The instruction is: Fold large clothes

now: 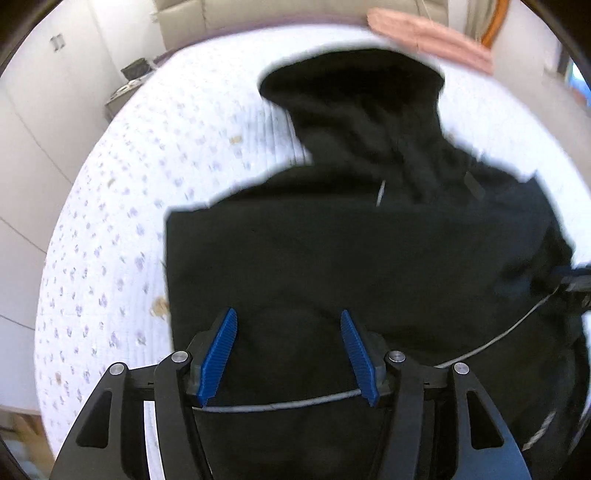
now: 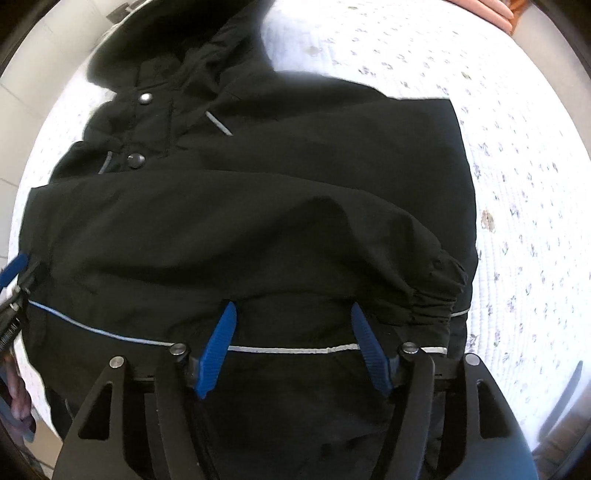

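Observation:
A black hooded jacket [image 1: 351,258] lies spread on a bed with a white, flower-printed quilt [image 1: 110,240]. In the right wrist view its hood and snap buttons [image 2: 146,98] lie towards the far side. One sleeve [image 2: 258,236] is folded across the body, its gathered cuff [image 2: 436,295] on the right. A thin reflective stripe [image 2: 288,349] runs across near the hem. My left gripper [image 1: 288,314] hangs open over the jacket's near left part, nothing between its blue pads. My right gripper [image 2: 293,306] stands open just below the folded sleeve, its pads apart from the fabric.
A pink cloth [image 1: 432,33] lies at the bed's far edge. White cupboard doors [image 1: 37,129] stand to the left, with a small bedside stand [image 1: 125,88] near them. The left gripper's blue finger [image 2: 14,269] and a hand [image 2: 18,398] show at the right wrist view's left edge.

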Tool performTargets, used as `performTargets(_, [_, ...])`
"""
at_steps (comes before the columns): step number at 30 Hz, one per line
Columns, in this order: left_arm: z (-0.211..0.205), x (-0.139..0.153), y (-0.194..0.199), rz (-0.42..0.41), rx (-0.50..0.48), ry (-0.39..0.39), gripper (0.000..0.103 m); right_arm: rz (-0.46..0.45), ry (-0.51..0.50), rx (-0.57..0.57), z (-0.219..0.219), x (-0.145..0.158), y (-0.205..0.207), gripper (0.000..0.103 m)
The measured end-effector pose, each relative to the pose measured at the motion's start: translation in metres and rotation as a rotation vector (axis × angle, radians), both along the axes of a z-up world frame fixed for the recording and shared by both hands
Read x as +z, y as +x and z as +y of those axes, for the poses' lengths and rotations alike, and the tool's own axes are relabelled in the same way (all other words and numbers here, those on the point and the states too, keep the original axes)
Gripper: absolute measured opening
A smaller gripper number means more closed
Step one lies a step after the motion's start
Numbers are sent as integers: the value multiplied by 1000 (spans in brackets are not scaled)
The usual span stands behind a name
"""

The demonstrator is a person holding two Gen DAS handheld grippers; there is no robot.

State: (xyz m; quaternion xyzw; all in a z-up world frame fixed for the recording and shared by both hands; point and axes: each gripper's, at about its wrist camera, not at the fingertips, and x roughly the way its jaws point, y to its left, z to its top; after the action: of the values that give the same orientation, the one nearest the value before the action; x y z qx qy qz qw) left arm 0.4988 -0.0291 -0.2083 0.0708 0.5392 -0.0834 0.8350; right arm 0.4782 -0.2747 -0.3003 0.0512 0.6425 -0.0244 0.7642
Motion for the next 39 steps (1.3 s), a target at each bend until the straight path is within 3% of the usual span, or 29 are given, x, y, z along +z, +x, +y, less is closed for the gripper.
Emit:
performTargets(5, [12,46,35,-117,30,-34,61,-146,115,-10,-2,48,22,68])
performTargets(11, [15,49,115,-129,103,-74,61,-300,181,-30,-7,83,101,68])
performTargets(17, [0,31,181,-91,107,-174,61,-329,264,-77,-26,74,177,68])
performTargets(22, [-20,-9,224,-22,92,-127,61,-301,258,-112,-33,51,230,68])
performTargets(25, [-20,-30,250,16,120,-143,61,-264,240,-114,-39,37,243,67])
performTargets(27, [-19,-43,267,37,148,-156,61,-257,245,-101,-39,26,256,51])
performTargets(28, [-17,-50,276,49,167,-153,54,-256,237,-87,-37,22,262,36])
performTargets(29, [-13,-53,281,46,190,-141,23,-259,224,-74,-36,21,267,13])
performTargets(30, [-10,-53,284,53,196,-164,14,-271,193,-60,-34,21,271,10])
performTargets(31, [0,-50,287,62,215,-250,11,-291,179,-53,-35,24,271,8])
performTargets(35, [30,-18,270,-1,240,-486,12,-417,253,-56,-55,51,244,5])
performTargets(37, [31,-14,260,-5,215,-490,12,-431,237,-31,-56,51,231,5])
performTargets(39, [29,-31,259,48,205,-434,12,-404,202,-1,-52,37,227,5])
